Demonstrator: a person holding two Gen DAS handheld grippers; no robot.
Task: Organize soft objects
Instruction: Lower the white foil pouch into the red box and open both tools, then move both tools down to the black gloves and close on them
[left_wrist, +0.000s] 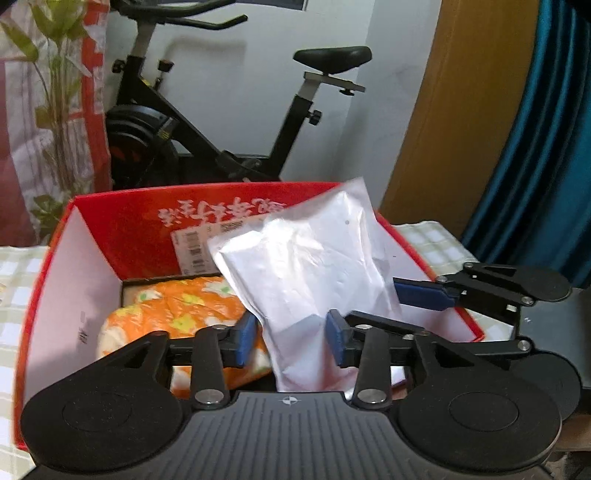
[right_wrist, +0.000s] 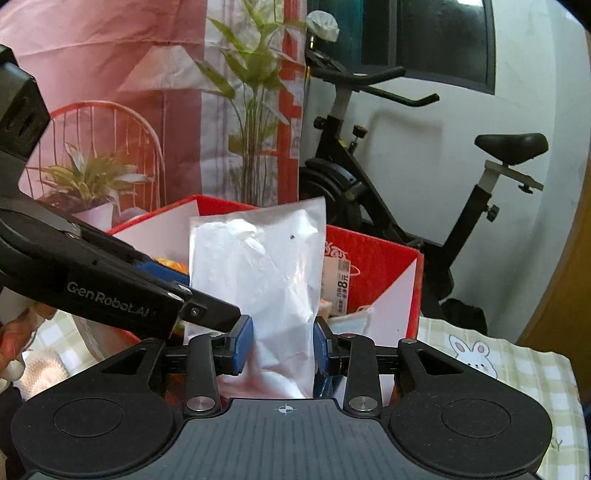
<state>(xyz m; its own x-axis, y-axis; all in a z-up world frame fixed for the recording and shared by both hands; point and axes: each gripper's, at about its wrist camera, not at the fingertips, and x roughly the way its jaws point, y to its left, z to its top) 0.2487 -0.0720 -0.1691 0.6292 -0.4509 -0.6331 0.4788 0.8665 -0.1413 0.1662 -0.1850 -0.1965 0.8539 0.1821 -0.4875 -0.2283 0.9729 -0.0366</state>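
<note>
A white plastic soft packet (left_wrist: 310, 266) stands upright over the open red box (left_wrist: 66, 266). My left gripper (left_wrist: 291, 338) has its blue pads on both sides of the packet's lower end, shut on it. My right gripper (right_wrist: 282, 345) also grips the same packet (right_wrist: 266, 266) at its lower part, pads pressed against both sides. The right gripper's finger shows in the left wrist view (left_wrist: 424, 293) beside the packet. An orange flowered cloth (left_wrist: 173, 310) lies inside the box under the packet.
The red box (right_wrist: 376, 258) sits on a green checked cloth (right_wrist: 517, 369) with a rabbit print. A face mask (right_wrist: 354, 319) lies in the box. An exercise bike (left_wrist: 207, 122) and plants (right_wrist: 251, 92) stand behind. A wooden panel (left_wrist: 454, 110) is at the right.
</note>
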